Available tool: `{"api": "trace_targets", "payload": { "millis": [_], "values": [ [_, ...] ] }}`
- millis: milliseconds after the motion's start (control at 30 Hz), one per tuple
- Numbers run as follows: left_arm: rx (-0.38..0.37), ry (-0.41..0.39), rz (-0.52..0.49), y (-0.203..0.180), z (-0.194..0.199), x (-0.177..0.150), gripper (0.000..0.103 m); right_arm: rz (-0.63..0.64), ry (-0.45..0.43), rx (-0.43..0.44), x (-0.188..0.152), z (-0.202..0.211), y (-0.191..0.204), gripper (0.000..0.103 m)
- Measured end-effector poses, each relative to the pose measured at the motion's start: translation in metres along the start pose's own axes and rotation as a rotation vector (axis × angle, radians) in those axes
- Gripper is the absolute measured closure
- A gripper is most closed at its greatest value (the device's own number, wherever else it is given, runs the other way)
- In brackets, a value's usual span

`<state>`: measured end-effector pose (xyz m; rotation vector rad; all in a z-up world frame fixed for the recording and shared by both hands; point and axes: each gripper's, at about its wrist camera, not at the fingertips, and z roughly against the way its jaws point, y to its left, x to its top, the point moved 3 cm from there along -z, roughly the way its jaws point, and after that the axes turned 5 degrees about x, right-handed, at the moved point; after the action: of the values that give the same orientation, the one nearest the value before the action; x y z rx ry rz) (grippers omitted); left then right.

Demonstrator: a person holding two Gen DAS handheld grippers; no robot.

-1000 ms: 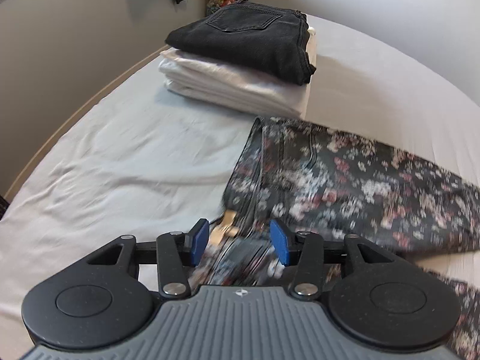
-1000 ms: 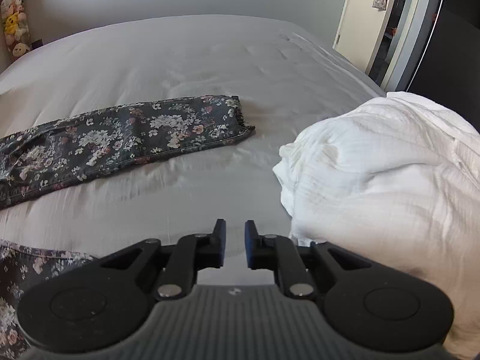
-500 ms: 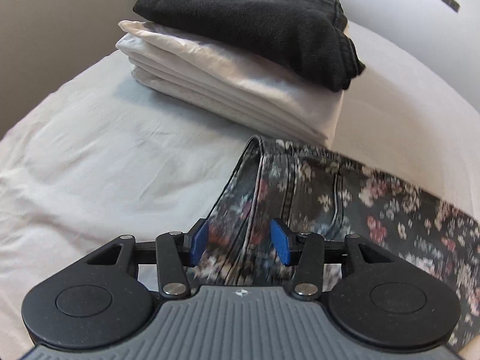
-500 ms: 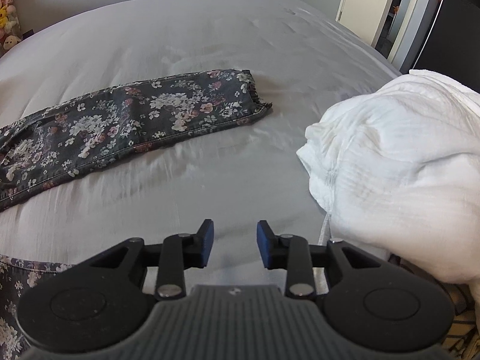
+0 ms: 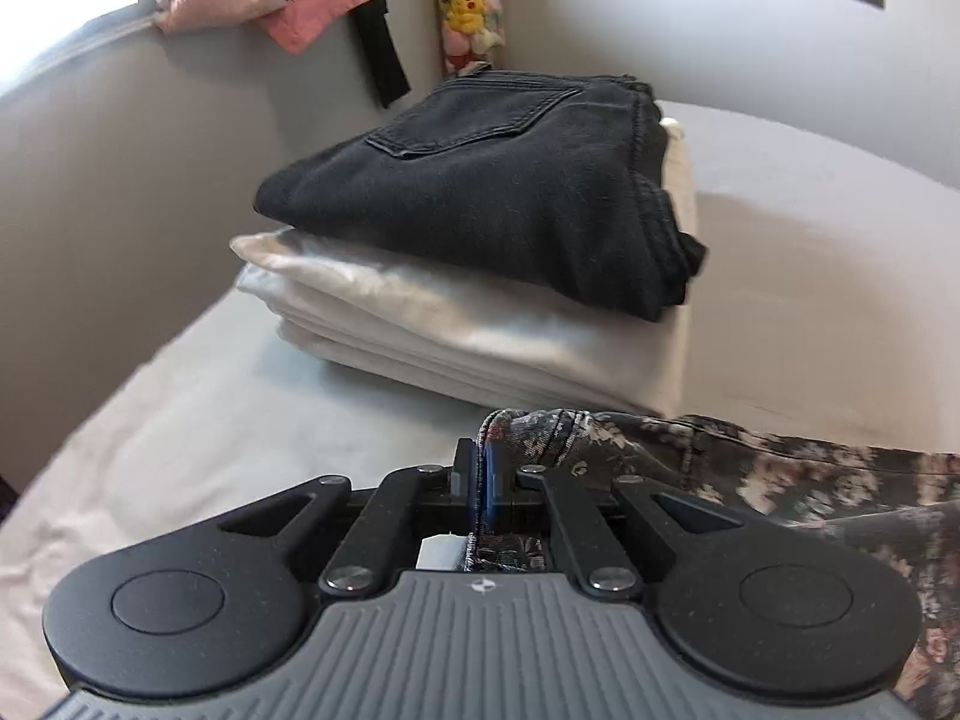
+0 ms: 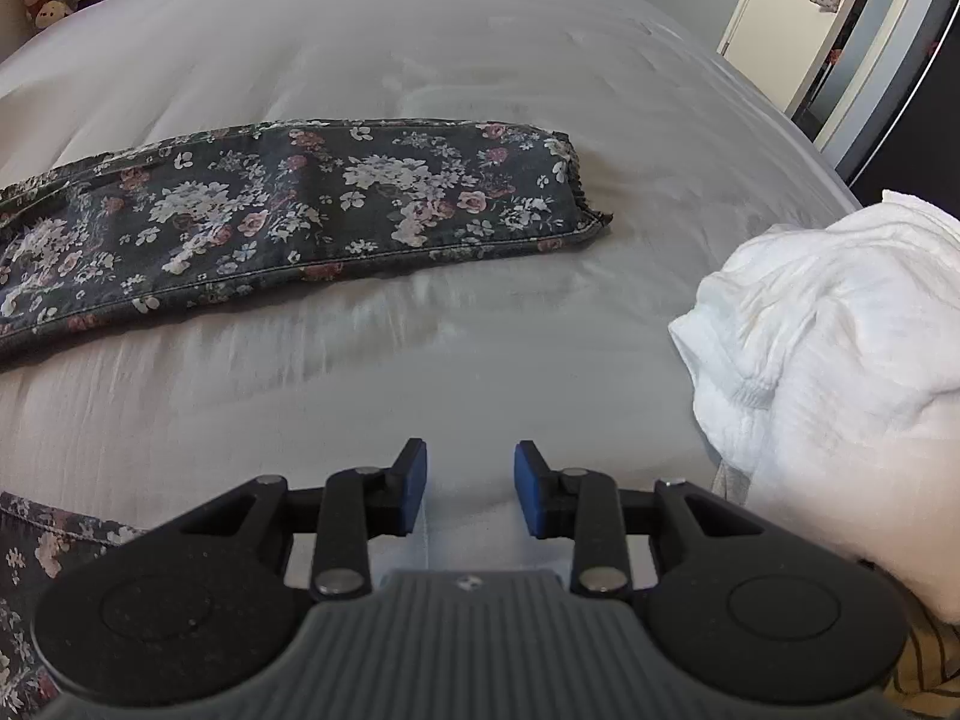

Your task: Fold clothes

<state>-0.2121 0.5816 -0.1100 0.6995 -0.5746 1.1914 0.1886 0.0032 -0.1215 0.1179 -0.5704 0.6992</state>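
With left gripper (image 5: 477, 483) jaws clamped on floral trousers (image 5: 750, 468) waistband | right gripper (image 6: 470, 495) jaws wide, empty; trouser leg ahead-left | advice: grab hem, fold evenly.

Ahead of my left gripper (image 5: 478, 483), whose blue pads are pinched on the waist edge of the dark floral trousers (image 5: 750, 468), a folded stack blocks the way: black denim jeans (image 5: 510, 186) lying on folded white sheets (image 5: 480, 336), just beyond the trousers. To the left of that stack the grey bed sheet (image 5: 210, 420) runs bare up to the grey wall (image 5: 120, 180).

My right gripper (image 6: 470, 495) hangs with its jaws apart over bare sheet. Forward lies the trouser leg (image 6: 300, 210), flat across my path. To the right a crumpled white cotton garment (image 6: 840, 360) bulges high, close beside my right finger.
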Motion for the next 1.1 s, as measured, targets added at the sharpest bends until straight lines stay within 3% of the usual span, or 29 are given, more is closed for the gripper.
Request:
{"api": "trace_targets", "payload": {
  "millis": [133,400,767,900,1100],
  "values": [
    [0.069,0.034,-0.102,-0.013,-0.022,-0.012,0.099,0.018,-0.010,0.013,0.001,0.005,0.000,0.068],
    [0.028,-0.007,-0.157,0.007,0.006,-0.022,0.090,0.064,-0.027,0.046,0.000,0.030,-0.013,0.067],
    [-0.158,-0.036,-0.362,0.020,0.111,-0.038,0.084,0.122,0.015,0.104,-0.030,0.079,-0.048,0.067],
    [-0.234,-0.034,-0.489,0.008,0.151,-0.059,0.082,0.121,0.048,0.131,-0.049,0.096,-0.071,0.067],
    [-0.279,-0.049,-0.601,-0.006,0.197,-0.089,0.080,0.127,0.132,0.189,-0.081,0.109,-0.095,0.064]
  ]
}}
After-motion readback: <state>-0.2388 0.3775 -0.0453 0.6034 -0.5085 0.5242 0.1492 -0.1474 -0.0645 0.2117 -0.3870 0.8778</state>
